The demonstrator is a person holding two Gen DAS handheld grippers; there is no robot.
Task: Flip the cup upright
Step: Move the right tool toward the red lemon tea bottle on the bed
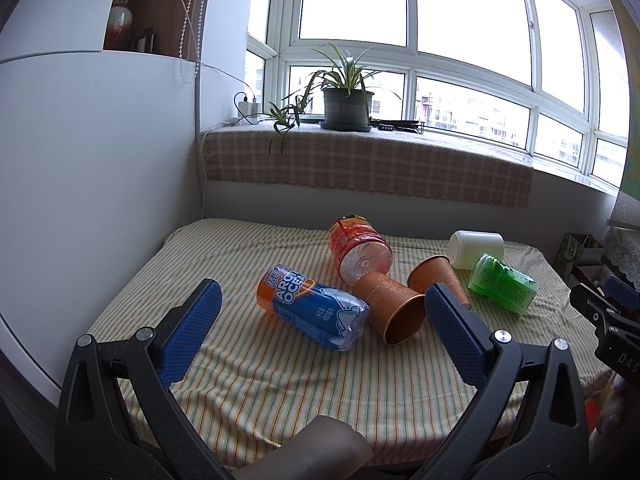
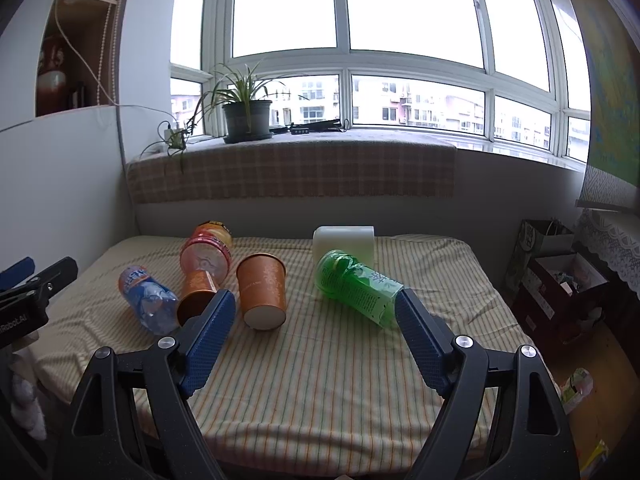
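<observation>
Two orange paper cups lie on their sides on the striped cloth. One [image 1: 394,306] has its mouth toward the left gripper and also shows in the right wrist view [image 2: 197,294]. The other [image 2: 262,290] shows its white bottom toward the right gripper and is partly hidden behind a finger in the left wrist view [image 1: 434,274]. A white cup [image 1: 476,249] lies on its side at the back, also in the right wrist view [image 2: 345,242]. My left gripper [image 1: 322,304] is open and empty, short of the cups. My right gripper [image 2: 315,312] is open and empty.
Three bottles lie on their sides: a blue-orange one [image 1: 310,308], a red one [image 1: 358,246] and a green one [image 2: 360,286]. A wall stands at the left [image 1: 100,184]. A potted plant [image 1: 347,98] sits on the sill. Boxes and bags [image 2: 556,276] are on the floor at the right.
</observation>
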